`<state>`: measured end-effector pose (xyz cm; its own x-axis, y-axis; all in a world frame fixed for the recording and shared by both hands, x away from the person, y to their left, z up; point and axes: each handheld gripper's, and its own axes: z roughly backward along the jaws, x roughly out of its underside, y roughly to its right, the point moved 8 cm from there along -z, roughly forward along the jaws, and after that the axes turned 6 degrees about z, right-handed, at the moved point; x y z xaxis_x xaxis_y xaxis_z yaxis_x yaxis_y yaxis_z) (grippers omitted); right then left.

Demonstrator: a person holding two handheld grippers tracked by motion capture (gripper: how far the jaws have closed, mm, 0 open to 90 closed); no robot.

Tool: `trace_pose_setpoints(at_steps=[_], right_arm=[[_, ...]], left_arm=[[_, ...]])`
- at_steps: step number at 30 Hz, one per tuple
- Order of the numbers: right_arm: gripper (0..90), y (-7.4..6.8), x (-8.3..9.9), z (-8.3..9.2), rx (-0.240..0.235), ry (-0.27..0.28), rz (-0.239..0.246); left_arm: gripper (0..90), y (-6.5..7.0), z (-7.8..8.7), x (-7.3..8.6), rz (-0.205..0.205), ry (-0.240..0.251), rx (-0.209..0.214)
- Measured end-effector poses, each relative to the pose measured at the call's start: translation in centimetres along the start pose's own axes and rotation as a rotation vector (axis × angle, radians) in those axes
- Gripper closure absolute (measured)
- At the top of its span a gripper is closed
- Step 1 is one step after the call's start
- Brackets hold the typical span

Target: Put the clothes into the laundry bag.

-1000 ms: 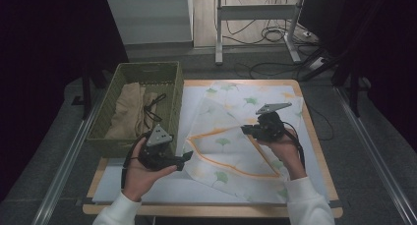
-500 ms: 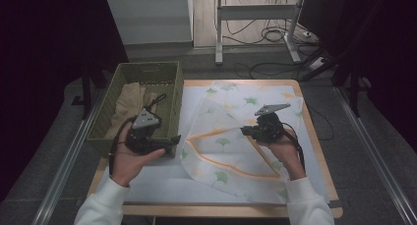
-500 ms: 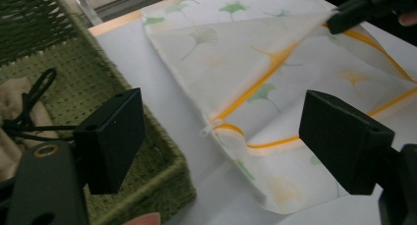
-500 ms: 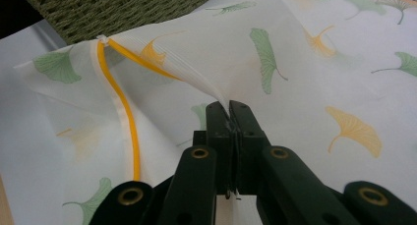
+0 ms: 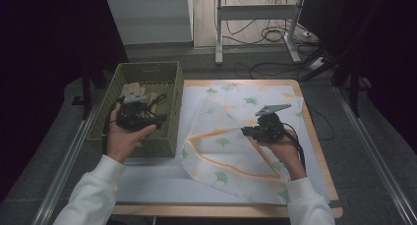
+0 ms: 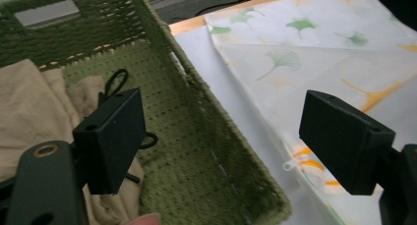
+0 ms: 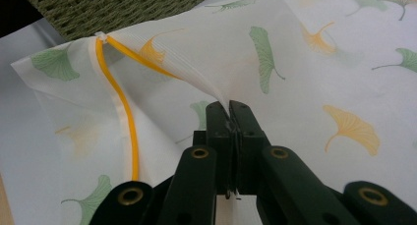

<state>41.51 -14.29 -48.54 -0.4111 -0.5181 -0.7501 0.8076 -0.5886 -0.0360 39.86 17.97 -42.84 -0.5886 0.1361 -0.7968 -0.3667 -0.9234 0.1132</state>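
the right gripper (image 7: 229,108) pinches a fold of the leaf-print cloth (image 7: 275,58). the left gripper (image 6: 231,136) hangs wide open over the green basket (image 6: 206,151), holding nothing

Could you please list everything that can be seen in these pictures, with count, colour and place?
table: one, light wood edge, middle of the high view.
white sheet: one, white, spread over the tabletop under the cloth.
cloth: one, white with green and orange leaf print and an orange border, on the right half of the table, one fold lifted.
basket: one, green woven, at the table's left edge.
beige fabric: one, beige, lying inside the basket.
metal stand: one, grey, on the floor beyond the table, with black cables beside it.
left hand-held gripper: one, black, jaws open, over the basket.
right hand-held gripper: one, black, jaws shut on the cloth.
sleeves: two, white, at the bottom of the high view.
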Motion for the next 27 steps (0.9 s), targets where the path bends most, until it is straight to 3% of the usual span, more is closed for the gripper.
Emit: trace_pose_setpoints(at_steps=[4, 6, 7, 14, 22, 27], right_arm=[[86.4, -0.1, 0.0, 0.1, 0.002, 0.003, 0.002], [86.4, -0.1, 0.0, 0.1, 0.003, 0.003, 0.004], [86.4, -0.1, 0.0, 0.1, 0.003, 0.001, 0.005], [86.4, -0.2, 0.0, -0.1, -0.009, -0.001, 0.002], [86.4, -0.1, 0.0, 0.0, -0.006, 0.000, 0.000], [86.4, 0.0, 0.1, -0.1, -0.006, -0.001, -0.005]], left_arm=[[17.7, -0.7, -0.5, -0.7, 0.006, 0.014, 0.018], [17.9, -0.9, -0.7, -0.9, 0.002, 0.017, 0.014], [18.3, -1.6, -1.0, -1.0, -0.016, 0.017, -0.010], [18.7, -3.8, -2.2, -1.3, 0.038, -0.004, -0.036], [17.4, -5.6, -3.2, -1.0, 0.079, -0.032, -0.038], [17.4, -7.3, -4.3, -0.6, 0.091, -0.050, -0.114]])
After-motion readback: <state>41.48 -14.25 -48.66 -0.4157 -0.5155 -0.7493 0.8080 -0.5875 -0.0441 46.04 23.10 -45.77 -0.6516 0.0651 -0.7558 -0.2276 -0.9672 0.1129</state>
